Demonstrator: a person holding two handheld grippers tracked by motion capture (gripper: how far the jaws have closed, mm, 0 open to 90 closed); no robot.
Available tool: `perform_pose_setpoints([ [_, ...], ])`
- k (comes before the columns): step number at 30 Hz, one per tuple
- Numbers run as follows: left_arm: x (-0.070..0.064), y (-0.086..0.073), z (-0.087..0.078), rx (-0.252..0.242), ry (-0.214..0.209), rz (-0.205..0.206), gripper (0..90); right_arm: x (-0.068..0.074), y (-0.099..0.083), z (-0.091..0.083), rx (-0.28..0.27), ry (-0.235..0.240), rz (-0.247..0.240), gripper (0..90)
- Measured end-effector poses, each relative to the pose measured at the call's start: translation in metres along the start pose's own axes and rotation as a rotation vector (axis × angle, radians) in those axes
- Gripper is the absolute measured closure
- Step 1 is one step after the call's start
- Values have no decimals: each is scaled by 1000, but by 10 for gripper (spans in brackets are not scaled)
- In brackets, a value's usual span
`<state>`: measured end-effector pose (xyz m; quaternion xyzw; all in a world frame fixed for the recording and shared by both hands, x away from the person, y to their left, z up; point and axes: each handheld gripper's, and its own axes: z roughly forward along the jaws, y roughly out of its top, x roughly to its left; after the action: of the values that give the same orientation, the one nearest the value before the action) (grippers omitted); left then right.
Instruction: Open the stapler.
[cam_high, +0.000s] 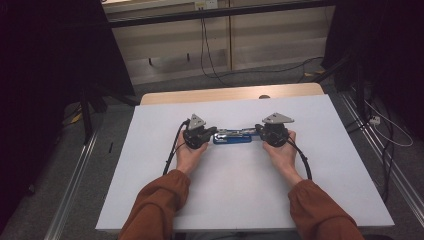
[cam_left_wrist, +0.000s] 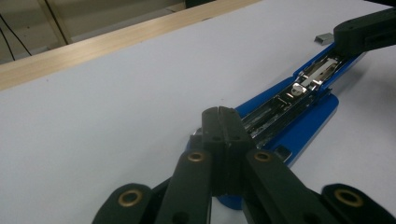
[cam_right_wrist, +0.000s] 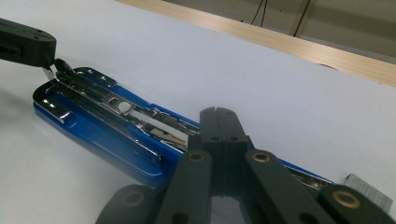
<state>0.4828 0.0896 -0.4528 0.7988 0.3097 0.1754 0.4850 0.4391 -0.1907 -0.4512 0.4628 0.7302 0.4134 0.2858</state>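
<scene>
A blue stapler (cam_high: 233, 136) lies opened flat near the middle of the white worktop (cam_high: 150, 175), somewhat toward its far edge, its length running side to side with the metal staple channel facing up. The left gripper (cam_high: 212, 132) meets the stapler's left end and the right gripper (cam_high: 259, 131) meets its right end, so the stapler sits between the two. In the left gripper view the jaws are pressed together with no gap, their tips over the near end of the stapler (cam_left_wrist: 299, 102); whether anything is pinched between them cannot be told. In the right gripper view the jaws are likewise drawn together above the stapler (cam_right_wrist: 107, 126), and the far gripper's tip touches a small metal part at the other end. A short strip of loose staples (cam_right_wrist: 369, 189) rests on the worktop just beside the right end. Beyond the far edge a wooden table strip (cam_high: 230, 94) shows, with cables (cam_high: 207, 55) on the floor behind. Nothing lies between the grippers and the stapler.
</scene>
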Motion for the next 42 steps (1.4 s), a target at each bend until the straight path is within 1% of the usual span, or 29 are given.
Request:
perform_pose_setpoints([
  [3,-1,1,0,-2,7,6,900,0,-1,1,3,1,1,900],
  [10,-1,2,-1,-8,1,-2,900,-1,0,1,7,9,2,900],
  [13,-1,2,-1,-13,1,-6,900,-3,0,1,4,21,16,900],
  [16,-1,2,-2,-13,1,-10,900,-5,0,0,2,25,9,900],
  [17,-1,2,-2,-12,3,-7,899,-5,0,-1,2,18,6,900],
  [18,-1,2,-2,-16,-1,-10,886,-6,1,-2,2,24,8,900],
  [20,-1,1,-3,-18,16,-5,819,-8,1,-3,-2,30,8,900],
  [24,0,1,-3,-20,17,-9,808,-10,2,-6,-6,30,8,900],
  [26,0,2,-4,-23,21,0,785,-11,3,-8,-10,35,5,889],
  [29,0,2,-4,-37,13,-7,744,-12,2,-9,-11,42,2,864],
  [31,1,2,-5,-41,22,-4,710,-13,2,-10,-14,48,-5,850],
  [32,0,3,-5,-47,24,-16,689,-13,2,-11,-16,51,-7,839],
  [33,1,3,-5,-49,32,-16,661,-14,2,-12,-23,55,-3,817],
  [34,1,4,-6,-52,39,-27,628,-15,2,-13,-25,55,7,802],
  [36,1,4,-6,-54,52,-31,572,-16,3,-15,-34,53,10,764],
  [39,0,5,-7,-47,65,-26,493,-19,3,-18,-48,40,13,679],
  [40,-1,5,-8,-41,67,-30,456,-20,3,-19,-51,43,23,626],
  [42,-1,5,-8,-34,61,-33,409,-21,2,-20,-57,28,24,547],
])
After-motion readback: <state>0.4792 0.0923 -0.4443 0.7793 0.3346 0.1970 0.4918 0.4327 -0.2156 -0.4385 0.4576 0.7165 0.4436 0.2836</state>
